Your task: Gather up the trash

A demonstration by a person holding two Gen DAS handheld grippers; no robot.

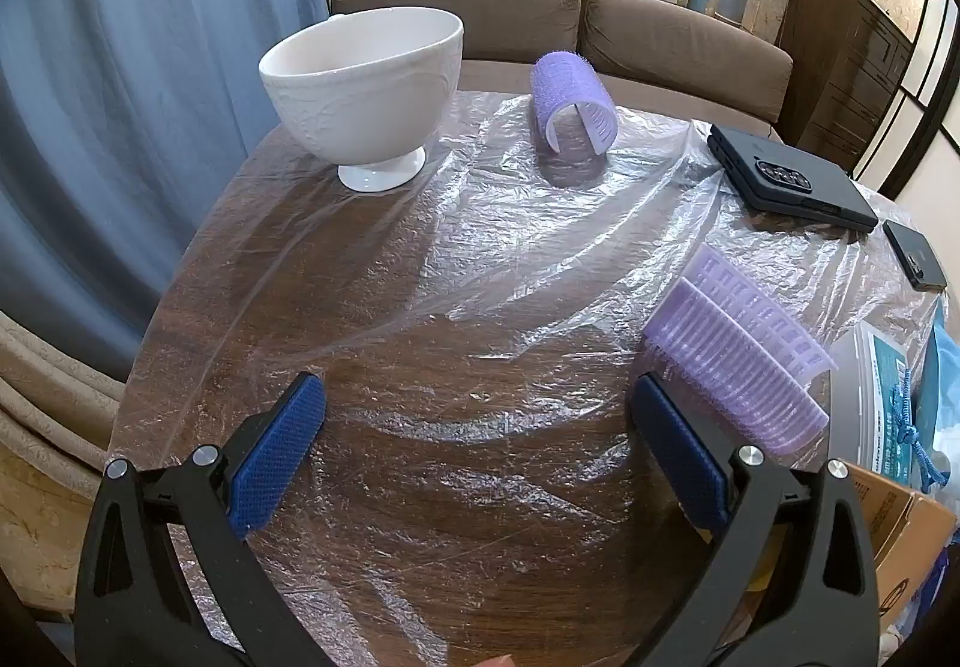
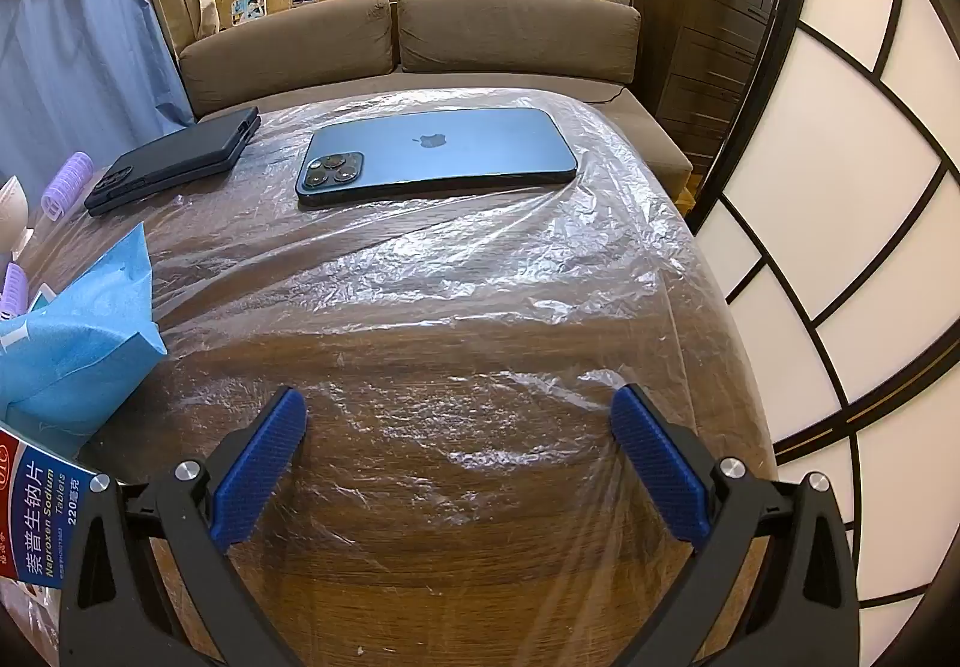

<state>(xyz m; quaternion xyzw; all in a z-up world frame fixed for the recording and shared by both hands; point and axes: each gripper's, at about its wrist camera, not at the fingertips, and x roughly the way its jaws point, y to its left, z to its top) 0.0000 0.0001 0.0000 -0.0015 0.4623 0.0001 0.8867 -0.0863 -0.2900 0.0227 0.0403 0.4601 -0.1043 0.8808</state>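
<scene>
A wooden table (image 1: 420, 487) is covered with crinkled clear plastic film (image 1: 540, 223), also in the right wrist view (image 2: 480, 271). My left gripper (image 1: 477, 427) is open and empty above the film; a purple hair roller (image 1: 744, 361) lies just beside its right finger. A second purple roller (image 1: 573, 99) lies farther back. My right gripper (image 2: 459, 439) is open and empty above the film. At its left are a blue cloth packet (image 2: 78, 331) and a Naproxen tablet box (image 2: 42, 517).
A white footed bowl (image 1: 366, 84) stands at the far left. A black folding phone (image 1: 792, 178) and a blue iPhone (image 2: 438, 153) lie on the table. A cardboard box (image 1: 900, 535) sits at the right. A brown sofa (image 2: 408, 36) stands behind.
</scene>
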